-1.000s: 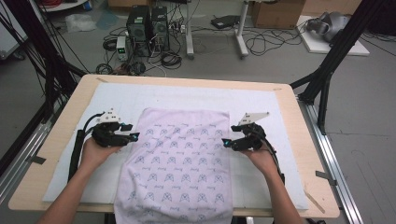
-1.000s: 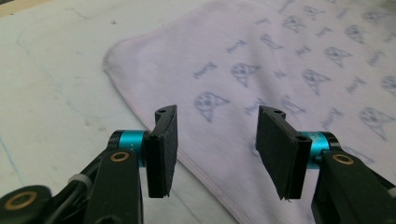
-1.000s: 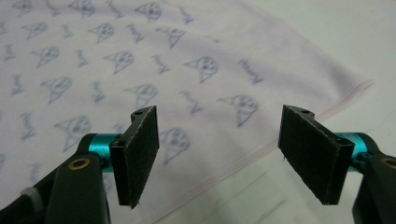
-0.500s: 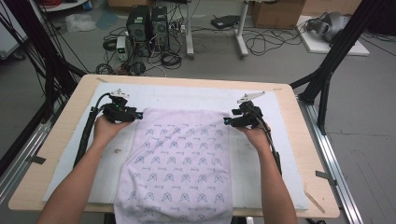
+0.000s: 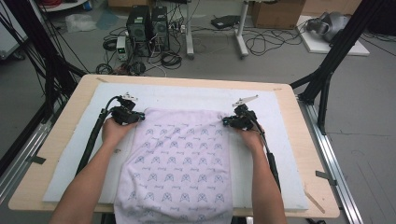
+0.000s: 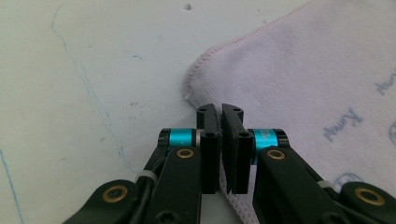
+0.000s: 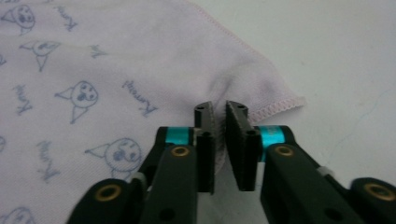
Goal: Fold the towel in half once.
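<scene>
1. Centrally in the high view, a pale pink printed towel (image 5: 180, 163) lies on the white-padded surface (image 5: 289, 154), its near edge hanging over the front.
2. Left claw (image 5: 138, 116) has just been closing and pinches the towel's upper-left corner (image 6: 198, 88).
3. Right claw (image 5: 225, 122), likewise just closing, pinches the upper-right corner (image 7: 280, 100).

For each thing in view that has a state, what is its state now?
towel: spread flat, near edge hanging over the table front.
left gripper: jaws just closed, pinching the towel's far left corner.
right gripper: jaws just closed, pinching the far right corner.
</scene>
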`<state>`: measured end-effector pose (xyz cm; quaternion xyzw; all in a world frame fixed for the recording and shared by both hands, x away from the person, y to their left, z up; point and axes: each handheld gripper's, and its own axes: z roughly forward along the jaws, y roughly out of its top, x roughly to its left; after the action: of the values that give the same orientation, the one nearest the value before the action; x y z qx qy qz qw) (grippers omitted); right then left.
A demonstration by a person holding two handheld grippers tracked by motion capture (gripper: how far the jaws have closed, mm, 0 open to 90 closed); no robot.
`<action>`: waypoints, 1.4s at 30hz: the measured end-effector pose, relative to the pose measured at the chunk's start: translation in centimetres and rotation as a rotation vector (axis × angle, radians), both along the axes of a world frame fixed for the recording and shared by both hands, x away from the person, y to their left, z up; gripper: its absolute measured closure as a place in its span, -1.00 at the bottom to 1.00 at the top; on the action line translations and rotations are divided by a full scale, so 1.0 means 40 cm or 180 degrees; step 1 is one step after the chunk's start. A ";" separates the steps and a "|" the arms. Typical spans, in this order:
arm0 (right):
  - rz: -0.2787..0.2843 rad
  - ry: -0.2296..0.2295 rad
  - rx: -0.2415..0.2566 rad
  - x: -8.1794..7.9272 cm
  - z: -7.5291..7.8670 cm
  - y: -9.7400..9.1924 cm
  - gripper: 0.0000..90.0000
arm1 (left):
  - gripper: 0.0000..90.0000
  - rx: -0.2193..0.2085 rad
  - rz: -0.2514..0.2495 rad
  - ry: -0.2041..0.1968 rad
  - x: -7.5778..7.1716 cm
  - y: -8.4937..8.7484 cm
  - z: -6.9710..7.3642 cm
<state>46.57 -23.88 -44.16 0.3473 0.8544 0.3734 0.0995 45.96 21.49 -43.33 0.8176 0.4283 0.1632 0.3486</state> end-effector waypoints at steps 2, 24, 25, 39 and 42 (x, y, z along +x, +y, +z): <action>0.0031 -0.0051 -0.0081 -0.004 0.009 0.005 0.90 | 0.91 0.0000 -0.0026 -0.0055 -0.004 0.008 0.014; 0.0524 -0.0460 0.0292 -0.261 0.158 -0.026 0.91 | 0.91 -0.0320 -0.0614 -0.0618 -0.293 0.087 0.143; 0.0550 -0.0439 0.0311 -0.282 0.149 -0.029 0.91 | 0.91 -0.0331 -0.0645 -0.0595 -0.320 0.093 0.128; 0.0700 -0.0255 0.0417 -0.412 0.072 -0.051 0.23 | 0.11 -0.0310 -0.0724 -0.0316 -0.429 0.111 0.063; 0.0703 -0.0231 0.0389 -0.395 0.065 -0.035 0.13 | 0.05 -0.0301 -0.0797 -0.0295 -0.412 0.082 0.061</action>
<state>30.77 -25.26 -41.57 0.2428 0.8589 0.4458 0.0673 29.50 24.77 -40.91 0.8388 0.3136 0.1357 0.4238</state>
